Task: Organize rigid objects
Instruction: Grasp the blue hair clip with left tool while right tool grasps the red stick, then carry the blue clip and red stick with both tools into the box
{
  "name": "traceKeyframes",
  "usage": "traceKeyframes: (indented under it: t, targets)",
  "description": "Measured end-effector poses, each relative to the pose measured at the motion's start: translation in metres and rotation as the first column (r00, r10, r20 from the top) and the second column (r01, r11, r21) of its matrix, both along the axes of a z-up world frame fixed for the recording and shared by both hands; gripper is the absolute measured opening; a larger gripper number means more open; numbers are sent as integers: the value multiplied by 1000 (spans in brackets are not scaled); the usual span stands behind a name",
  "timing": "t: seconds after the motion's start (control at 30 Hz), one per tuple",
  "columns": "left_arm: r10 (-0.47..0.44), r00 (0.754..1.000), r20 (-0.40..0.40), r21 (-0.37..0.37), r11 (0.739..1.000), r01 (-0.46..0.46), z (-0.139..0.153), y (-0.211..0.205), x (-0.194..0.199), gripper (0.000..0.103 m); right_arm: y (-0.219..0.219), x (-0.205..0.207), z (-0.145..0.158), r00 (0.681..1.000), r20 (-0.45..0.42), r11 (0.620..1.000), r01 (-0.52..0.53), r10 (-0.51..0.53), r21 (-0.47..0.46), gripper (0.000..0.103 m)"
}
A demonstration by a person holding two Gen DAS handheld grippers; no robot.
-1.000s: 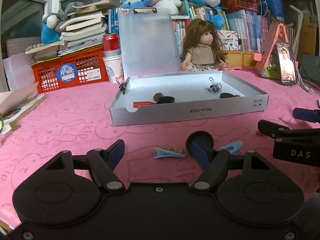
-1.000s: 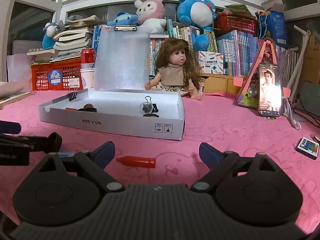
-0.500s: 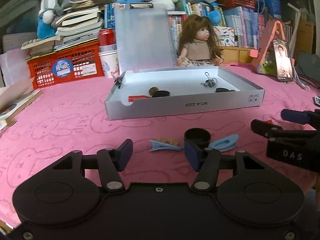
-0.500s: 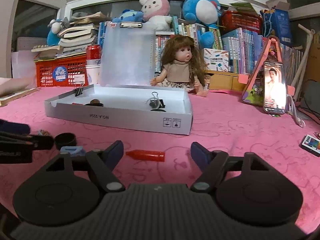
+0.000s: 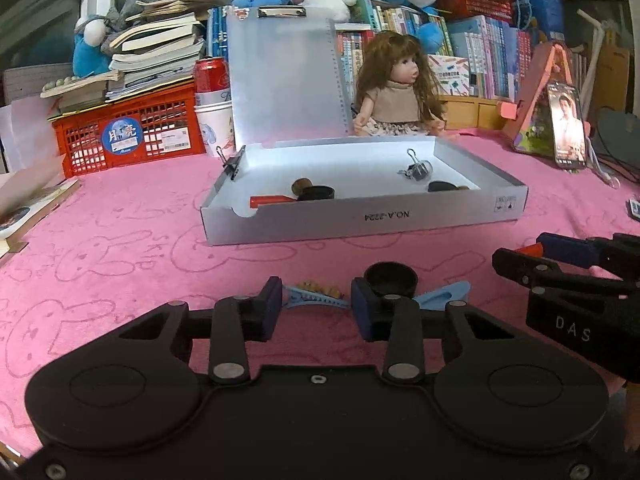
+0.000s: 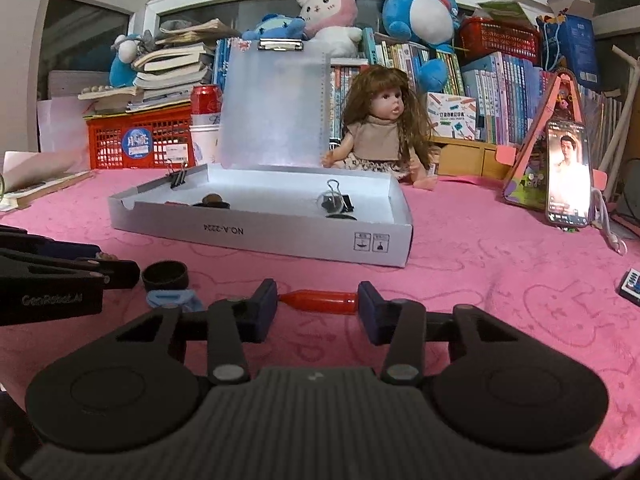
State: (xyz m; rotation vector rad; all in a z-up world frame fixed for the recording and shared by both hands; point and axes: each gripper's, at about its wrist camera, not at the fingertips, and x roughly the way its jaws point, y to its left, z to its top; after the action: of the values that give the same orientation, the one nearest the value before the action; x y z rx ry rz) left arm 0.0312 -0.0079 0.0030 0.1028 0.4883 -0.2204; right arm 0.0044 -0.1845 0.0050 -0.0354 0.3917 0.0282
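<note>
A white open box (image 5: 360,216) (image 6: 256,236) lies on the pink cloth and holds a red piece, dark round pieces and a binder clip (image 5: 416,169). My left gripper (image 5: 316,309) is open, its jaws on either side of a blue hair clip (image 5: 314,300). A black round cap (image 5: 391,279) (image 6: 165,274) and a light blue clip (image 5: 442,295) (image 6: 170,300) lie by its right finger. My right gripper (image 6: 317,309) is open, its jaws on either side of a red cylinder (image 6: 320,301) on the cloth.
A doll (image 5: 394,88) sits behind the box. A phone on a pink stand (image 6: 567,172) is at the right. A red crate (image 5: 128,136), a can, books and plush toys line the back. A small remote (image 6: 631,286) lies far right.
Both grippers have moved forward and lower toward the cloth. Their jaws have narrowed, the left around the blue hair clip and the right around the red cylinder.
</note>
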Motion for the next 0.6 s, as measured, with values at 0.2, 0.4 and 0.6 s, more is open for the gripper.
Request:
traceKeyframes:
  t: [0.2,0.4,0.6]
  targets:
    - [25,1000,4,-22,999,-25,10,4,4,36,0,3,7,1000,6,1000,-5,5,11,49]
    - [51,999,-19,-37,998,-52,17,4,13,36,-1,7,12,1000,6,1000,2,-2,20,49]
    - [67,997,-27,-55,996,-68,28,4,26,36,-4,17,22,1000,2,999,17,-17,36,49]
